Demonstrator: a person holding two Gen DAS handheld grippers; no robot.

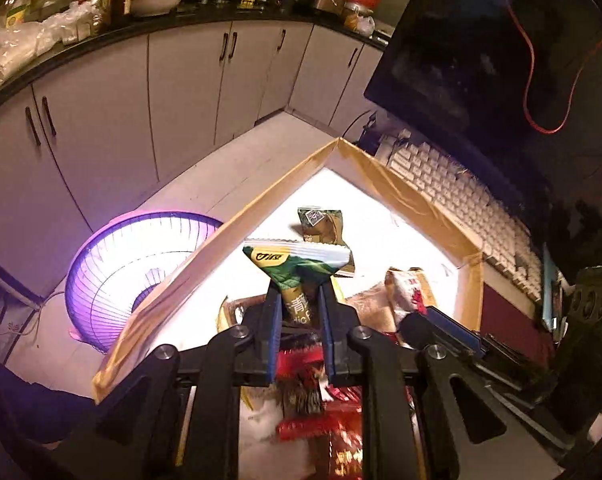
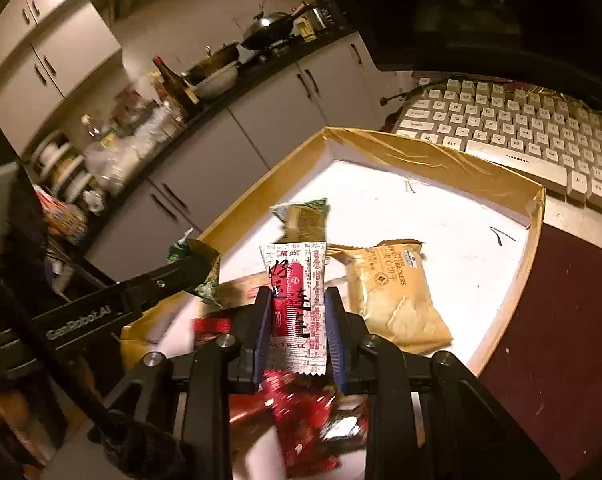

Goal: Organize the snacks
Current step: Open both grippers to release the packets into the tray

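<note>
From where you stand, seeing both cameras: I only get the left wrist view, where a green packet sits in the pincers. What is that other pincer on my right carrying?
Observer: The right gripper is shut on a white and red packet with black handwriting.
Operator: Anything in the tray I'm missing?
Observer: A tan cracker packet lies flat in the tray, right of that packet.
Operator: And my green packet?
Observer: The left gripper holds the green packet at the tray's left edge.

Red-and-white snack packet [image 2: 299, 300] pinched in right tool [image 2: 299, 312] above white tray [image 2: 535, 216], beside cracker pack [image 2: 397, 296]
</note>
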